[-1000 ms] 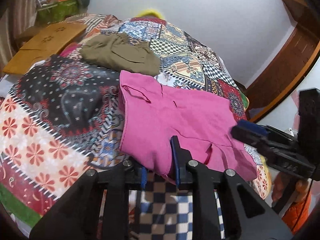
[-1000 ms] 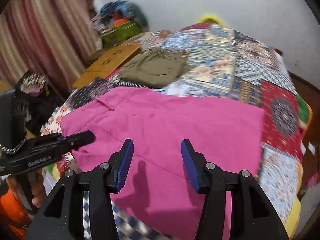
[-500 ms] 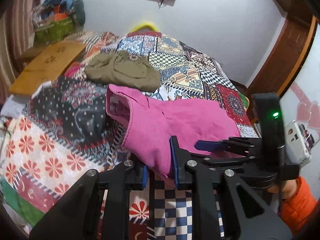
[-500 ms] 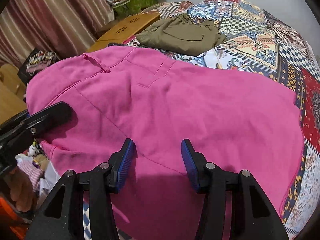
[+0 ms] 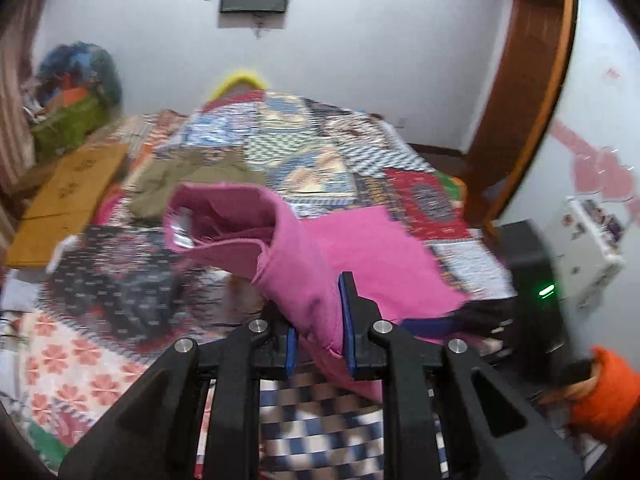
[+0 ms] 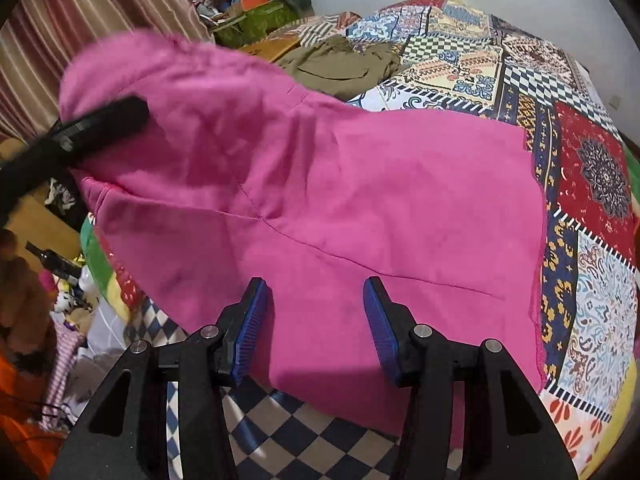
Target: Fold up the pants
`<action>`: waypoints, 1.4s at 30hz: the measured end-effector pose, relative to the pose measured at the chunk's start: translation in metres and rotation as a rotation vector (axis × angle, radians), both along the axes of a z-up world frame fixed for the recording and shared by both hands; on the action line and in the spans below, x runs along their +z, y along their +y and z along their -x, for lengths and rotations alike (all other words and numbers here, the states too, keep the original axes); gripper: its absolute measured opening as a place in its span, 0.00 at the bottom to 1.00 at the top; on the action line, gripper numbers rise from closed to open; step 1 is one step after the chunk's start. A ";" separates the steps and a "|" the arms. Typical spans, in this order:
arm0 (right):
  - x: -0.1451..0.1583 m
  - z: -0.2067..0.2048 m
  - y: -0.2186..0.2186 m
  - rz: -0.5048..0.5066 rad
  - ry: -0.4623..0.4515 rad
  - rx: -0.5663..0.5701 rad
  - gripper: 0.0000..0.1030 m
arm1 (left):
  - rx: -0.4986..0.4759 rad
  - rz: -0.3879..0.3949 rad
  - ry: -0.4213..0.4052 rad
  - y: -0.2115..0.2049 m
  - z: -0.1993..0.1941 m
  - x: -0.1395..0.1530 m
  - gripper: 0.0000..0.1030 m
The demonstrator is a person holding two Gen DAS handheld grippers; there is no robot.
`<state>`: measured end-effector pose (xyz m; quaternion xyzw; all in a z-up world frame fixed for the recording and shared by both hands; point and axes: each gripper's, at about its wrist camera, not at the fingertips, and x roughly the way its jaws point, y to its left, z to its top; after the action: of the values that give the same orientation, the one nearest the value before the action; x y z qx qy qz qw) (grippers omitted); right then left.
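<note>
Pinching the waist end of the pink pants [image 5: 304, 256], left hand-held gripper [image 5: 319, 320] pressed together on the cloth and holding that end raised off the bed [image 5: 100, 352], waistband gaping open toward the far wall. Seen from the right wrist view, same raised end bulging up at the left, remainder of the pink pants [image 6: 360, 200] lying spread across the patchwork bedspread [image 6: 592, 240] with the leg hem toward the right side. Hovered just over the near edge of the cloth, right hand-held gripper [image 6: 316, 320] spread wide, pads apart and gripping nothing. Lay beyond, well apart toward the far side, an olive garment [image 6: 340, 66], crumpled, untouched.

Judged early in the fold: one end lifted, no crease yet laid, cloth not yet doubled over. Left to do, by this reading: carrying the raised waist across onto the legs, flattening, then probably a second fold.
</note>
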<state>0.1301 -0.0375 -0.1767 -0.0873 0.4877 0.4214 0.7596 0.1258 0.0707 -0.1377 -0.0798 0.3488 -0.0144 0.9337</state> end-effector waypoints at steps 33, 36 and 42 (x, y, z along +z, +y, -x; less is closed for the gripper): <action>-0.002 -0.010 -0.099 -0.095 0.026 -0.245 0.48 | -0.300 -0.049 0.013 -0.117 -0.061 0.011 0.14; 0.015 -0.006 -0.115 -0.084 -0.047 -0.273 0.48 | -0.310 -0.043 0.022 -0.121 -0.066 0.009 0.14; 0.005 -0.018 -0.141 -0.064 -0.017 -0.341 0.48 | -0.333 -0.054 0.035 -0.131 -0.076 0.005 0.14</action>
<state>0.1483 -0.1789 -0.1722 0.0172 0.4754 0.3009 0.8266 0.2014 -0.0607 -0.1325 0.0039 0.3738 -0.1579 0.9140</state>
